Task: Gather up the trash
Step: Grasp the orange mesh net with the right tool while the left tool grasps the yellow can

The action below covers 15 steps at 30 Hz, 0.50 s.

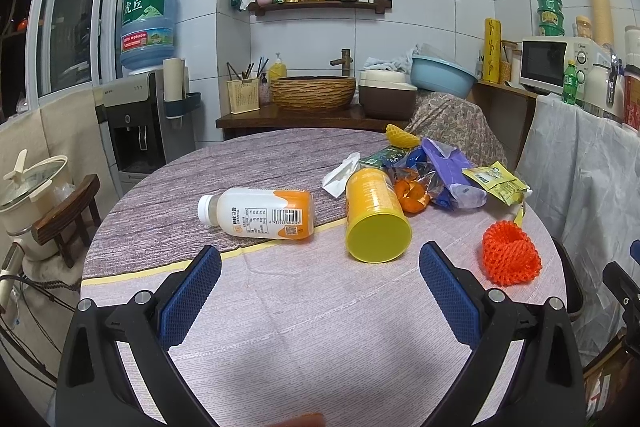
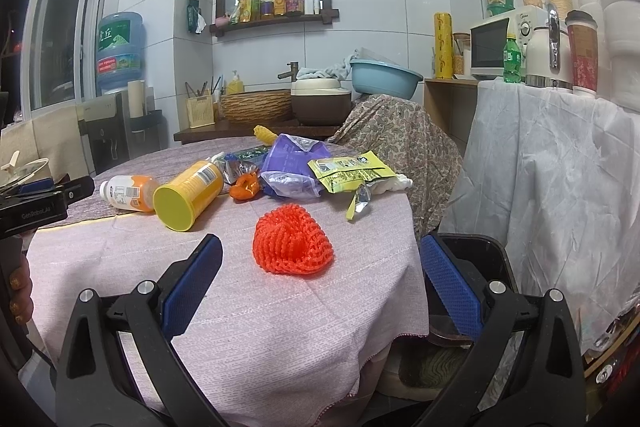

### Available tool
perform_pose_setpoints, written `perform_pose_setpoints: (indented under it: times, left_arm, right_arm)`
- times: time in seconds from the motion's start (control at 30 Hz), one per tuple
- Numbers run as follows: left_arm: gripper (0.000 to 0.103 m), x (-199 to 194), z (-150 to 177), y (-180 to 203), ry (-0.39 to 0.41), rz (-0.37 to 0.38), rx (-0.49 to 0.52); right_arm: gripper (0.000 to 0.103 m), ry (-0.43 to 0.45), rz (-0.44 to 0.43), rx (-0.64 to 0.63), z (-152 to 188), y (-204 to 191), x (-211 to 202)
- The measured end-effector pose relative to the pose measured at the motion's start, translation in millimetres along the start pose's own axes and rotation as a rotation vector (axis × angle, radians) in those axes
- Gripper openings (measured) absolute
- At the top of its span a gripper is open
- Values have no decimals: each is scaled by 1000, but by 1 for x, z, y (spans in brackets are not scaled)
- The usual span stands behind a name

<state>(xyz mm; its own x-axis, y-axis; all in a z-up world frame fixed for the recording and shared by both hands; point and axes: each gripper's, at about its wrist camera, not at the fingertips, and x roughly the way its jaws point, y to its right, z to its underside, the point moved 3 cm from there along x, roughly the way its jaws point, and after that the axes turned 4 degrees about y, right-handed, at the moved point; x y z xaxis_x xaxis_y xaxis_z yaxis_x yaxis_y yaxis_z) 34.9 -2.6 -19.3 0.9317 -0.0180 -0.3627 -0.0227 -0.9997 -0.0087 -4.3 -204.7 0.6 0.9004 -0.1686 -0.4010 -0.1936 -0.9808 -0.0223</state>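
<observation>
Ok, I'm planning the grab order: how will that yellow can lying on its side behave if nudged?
The yellow can lies on its round side, so it will probably roll. It looks stiff, likely holding shape in a claw. Its smooth wall may slip; whether it is empty can't be told.

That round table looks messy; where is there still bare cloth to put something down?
The near half of the table is bare, from the edge up to the white bottle, yellow can and orange foam net. The far left is bare too. The far right is crowded with wrappers.
</observation>
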Motion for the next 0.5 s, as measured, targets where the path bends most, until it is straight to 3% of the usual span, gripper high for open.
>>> perform_pose_setpoints:
  times: [0.17,0.37,0.5]
  left_arm:
    - [98,10,4,-4,-49,39,0]
    - [98,37,6,-5,-169,163,-25]
    - [98,51,-3,5,-190,210,6]
  right_arm:
    - [98,-47,-21,-19,3,0,11]
    - [98,-235,-132,-37,19,-6,62]
    - [98,-310,-183,-35,24,-9,93]
